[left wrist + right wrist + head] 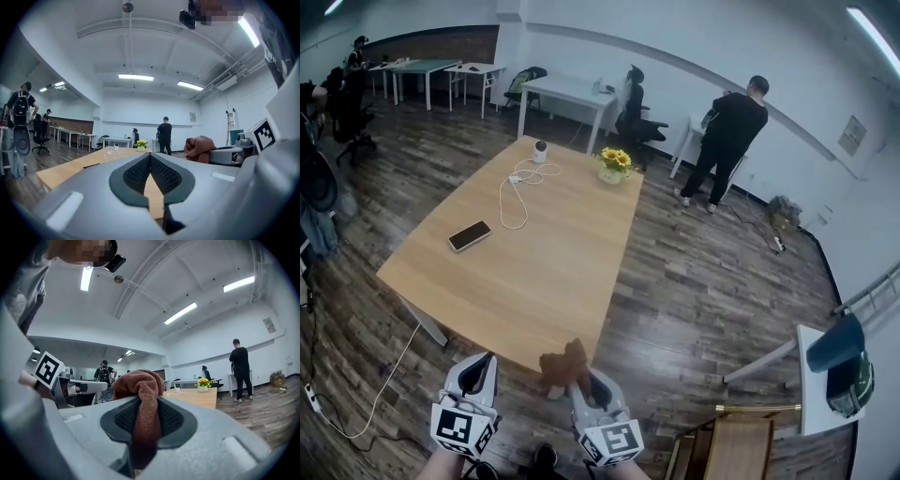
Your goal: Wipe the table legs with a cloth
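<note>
The wooden table (553, 253) stretches away in front of me; one white leg (428, 325) shows under its near left corner. My right gripper (584, 382) is shut on a brown cloth (564, 364), held just off the table's near edge. In the right gripper view the cloth (140, 385) bulges out above the right gripper (147, 401), pinched between the pads. My left gripper (474, 375) hovers beside it on the left, below the table's near edge. In the left gripper view the left gripper (150, 157) is shut on nothing, and the cloth (199, 147) shows to its right.
On the table lie a phone (470, 235), a white cable (516, 192), a small white camera (540, 150) and a pot of yellow flowers (614, 164). A person in black (727, 141) stands at the far wall. White desks (567, 94) stand behind. A wooden chair (736, 441) sits at lower right.
</note>
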A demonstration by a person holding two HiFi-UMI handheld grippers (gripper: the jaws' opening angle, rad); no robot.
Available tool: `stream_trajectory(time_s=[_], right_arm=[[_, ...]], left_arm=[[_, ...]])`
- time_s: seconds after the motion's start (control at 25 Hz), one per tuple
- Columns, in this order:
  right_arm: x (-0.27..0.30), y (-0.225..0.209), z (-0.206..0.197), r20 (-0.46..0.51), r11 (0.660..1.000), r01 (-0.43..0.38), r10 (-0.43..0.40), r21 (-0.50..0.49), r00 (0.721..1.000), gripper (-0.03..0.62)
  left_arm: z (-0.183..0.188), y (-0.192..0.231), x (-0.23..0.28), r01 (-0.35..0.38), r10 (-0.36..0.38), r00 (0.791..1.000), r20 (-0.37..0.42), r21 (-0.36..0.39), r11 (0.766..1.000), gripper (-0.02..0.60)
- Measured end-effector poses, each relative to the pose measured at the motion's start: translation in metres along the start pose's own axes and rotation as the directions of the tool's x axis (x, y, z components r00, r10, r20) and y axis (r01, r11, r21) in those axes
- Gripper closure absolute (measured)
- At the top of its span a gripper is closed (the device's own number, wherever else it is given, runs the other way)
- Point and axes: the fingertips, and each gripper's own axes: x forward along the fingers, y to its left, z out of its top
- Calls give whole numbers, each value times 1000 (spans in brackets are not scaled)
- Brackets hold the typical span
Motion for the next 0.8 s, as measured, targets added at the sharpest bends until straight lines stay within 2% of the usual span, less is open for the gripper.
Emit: stream_trajectory(time_s=[0.16, 0.28, 0.52, 0.64, 0.8], right_arm=[[-19, 6, 11, -1, 998, 61, -61, 25, 998, 522], [-35, 25, 8, -3, 994, 107, -106, 28, 994, 522], [-77, 112, 3, 16, 979, 202, -202, 13, 979, 520], [-101, 157, 2, 20, 970, 242, -242, 24, 970, 520], [-123, 212, 4, 17, 966, 257, -257, 25, 966, 520]], left_arm=[[15, -18, -14, 46, -45, 998, 44, -24, 999, 563], [28, -18, -44, 64, -60, 995, 76, -46, 997, 562], [20, 11, -152, 124, -118, 990, 77, -67, 990, 563], [20, 12, -200, 194, -189, 980, 69, -62, 979, 563], [31, 21, -250, 231, -227, 971, 82, -56, 971, 563]])
